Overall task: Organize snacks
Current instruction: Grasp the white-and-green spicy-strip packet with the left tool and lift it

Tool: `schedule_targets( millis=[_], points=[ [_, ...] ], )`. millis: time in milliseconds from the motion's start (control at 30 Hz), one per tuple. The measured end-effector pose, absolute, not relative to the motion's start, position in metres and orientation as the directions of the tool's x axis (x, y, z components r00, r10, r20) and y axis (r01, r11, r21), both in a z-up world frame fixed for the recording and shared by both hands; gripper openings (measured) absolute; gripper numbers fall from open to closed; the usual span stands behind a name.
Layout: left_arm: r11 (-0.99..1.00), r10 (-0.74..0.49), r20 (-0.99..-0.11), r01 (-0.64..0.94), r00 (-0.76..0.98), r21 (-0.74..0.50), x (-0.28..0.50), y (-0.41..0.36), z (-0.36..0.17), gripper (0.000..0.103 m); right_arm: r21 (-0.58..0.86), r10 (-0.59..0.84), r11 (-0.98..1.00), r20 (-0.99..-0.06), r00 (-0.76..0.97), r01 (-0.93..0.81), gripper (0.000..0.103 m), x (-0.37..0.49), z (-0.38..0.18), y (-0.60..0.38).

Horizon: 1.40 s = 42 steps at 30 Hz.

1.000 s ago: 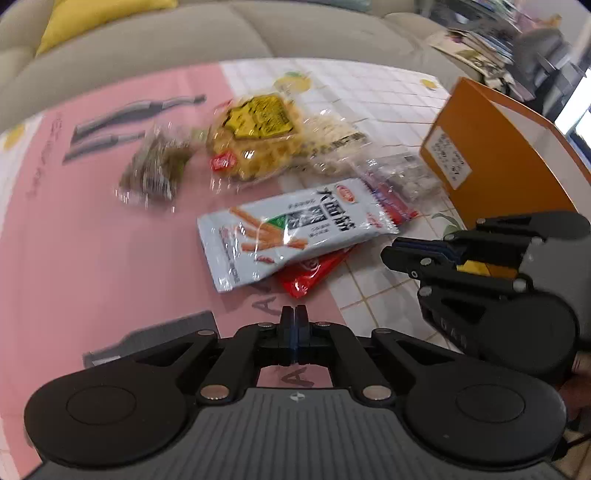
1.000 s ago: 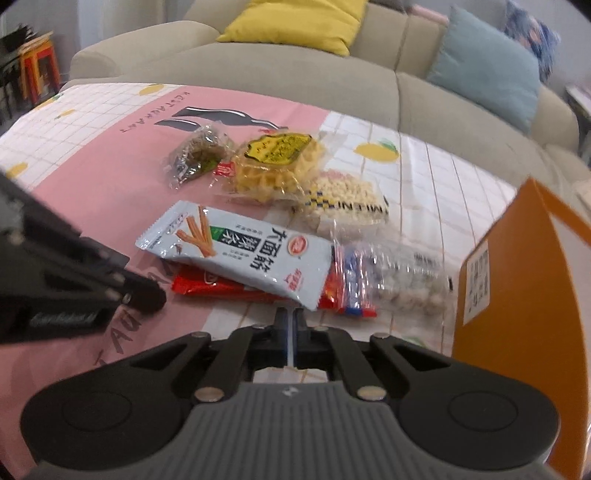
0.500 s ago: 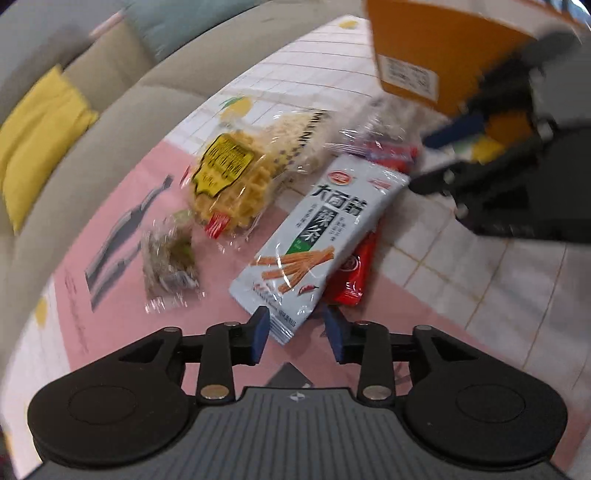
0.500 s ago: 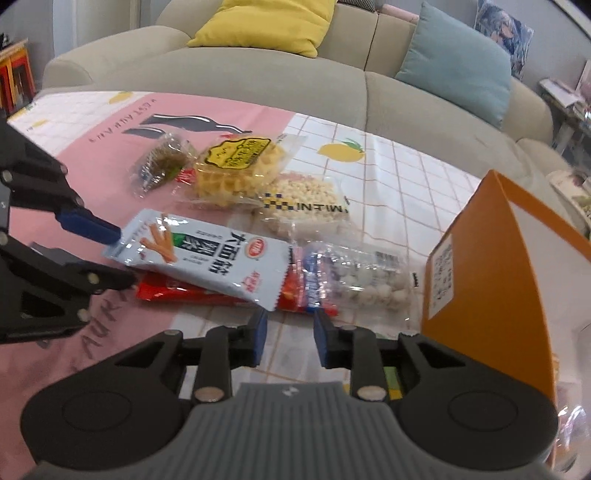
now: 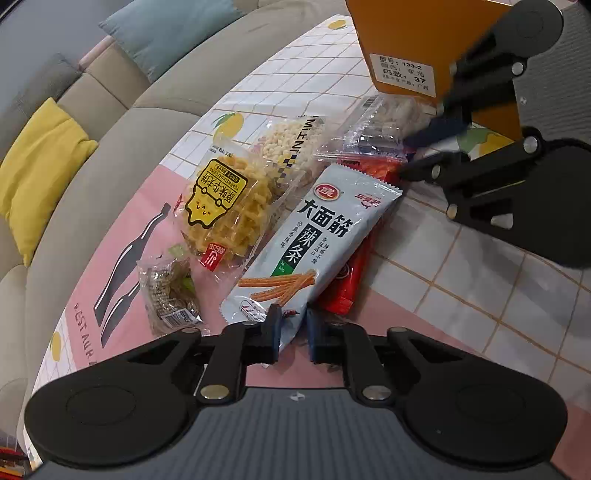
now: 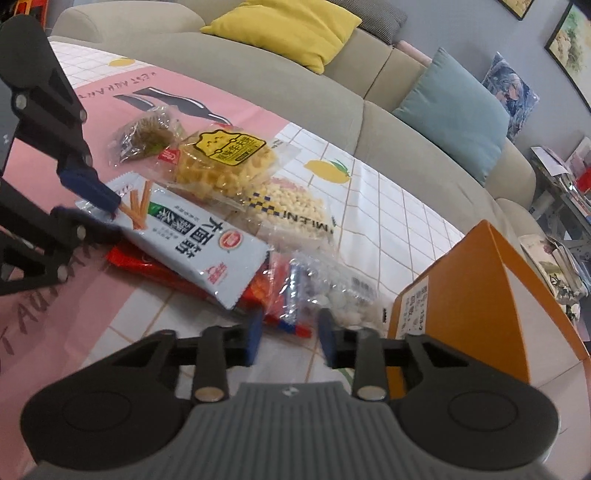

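Note:
Several snack packs lie on the table. A white spicy-strip pack [image 5: 314, 240] [image 6: 192, 236] lies over a red pack [image 5: 351, 273] [image 6: 147, 266]. Behind them are a waffle pack [image 5: 221, 206] [image 6: 221, 162], a puffed-grain pack [image 5: 291, 144] [image 6: 291, 206], a dark green pack [image 5: 170, 291] [image 6: 144, 133] and a clear bag of white candies [image 5: 384, 122] [image 6: 332, 291]. My left gripper [image 5: 291, 332] [image 6: 96, 214] is open around the white pack's near end. My right gripper [image 6: 290, 332] [image 5: 424, 155] is open at the candy bag's edge.
An orange cardboard box [image 5: 417, 44] [image 6: 472, 295] stands at the right of the snacks. A grey sofa [image 6: 258, 81] with a yellow cushion [image 6: 288, 26] and a blue cushion [image 6: 454, 114] runs behind the table. The pink and white tablecloth [image 5: 480, 295] covers the table.
Both grippers have opened from shut. The left moved in to the white pack's end; the right moved forward to the candy bag and opened wider.

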<state>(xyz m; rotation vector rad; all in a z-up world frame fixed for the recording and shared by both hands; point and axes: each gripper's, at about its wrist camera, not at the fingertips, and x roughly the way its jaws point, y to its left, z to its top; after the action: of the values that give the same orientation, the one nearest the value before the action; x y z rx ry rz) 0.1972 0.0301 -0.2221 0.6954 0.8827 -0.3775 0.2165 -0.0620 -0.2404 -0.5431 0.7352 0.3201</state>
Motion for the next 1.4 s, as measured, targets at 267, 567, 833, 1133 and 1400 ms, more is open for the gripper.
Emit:
schedule_targets(
  millis=[267,567,833,1133,1400],
  points=[
    [0.866,0.014,-0.824,0.405,0.566,0.293,0.184,0.046,-0.21,0.004,-0.283,0.139,0.833,-0.725,0.675,-0.476,0.0,0.209,-0.236,-0.063],
    [0.995,0.011,-0.924,0.087,0.382,0.048,0.153,0.078,-0.2,0.0,-0.164,0.207,0.833,-0.793,0.573,-0.528,0.0,0.176,-0.225,-0.062],
    [0.994,-0.101,-0.907,0.068,0.409,-0.08,0.142,0.08,-0.196,0.018,-0.198,0.158,0.866,-0.763,0.627,-0.46,0.002,0.172,-0.221,-0.064],
    [1.0,-0.012,-0.872,0.015,0.49,-0.006,0.161,0.106,-0.195,0.076,0.057,0.187,0.974,-0.756,0.627,-0.221,0.035,0.208,-0.213,-0.097],
    [0.998,-0.016,-0.884,-0.043,0.468,-0.041,0.17,0.114,-0.21,0.078,0.219,0.222,0.973,-0.782,0.583,-0.077,0.019,0.235,-0.224,-0.101]
  ],
)
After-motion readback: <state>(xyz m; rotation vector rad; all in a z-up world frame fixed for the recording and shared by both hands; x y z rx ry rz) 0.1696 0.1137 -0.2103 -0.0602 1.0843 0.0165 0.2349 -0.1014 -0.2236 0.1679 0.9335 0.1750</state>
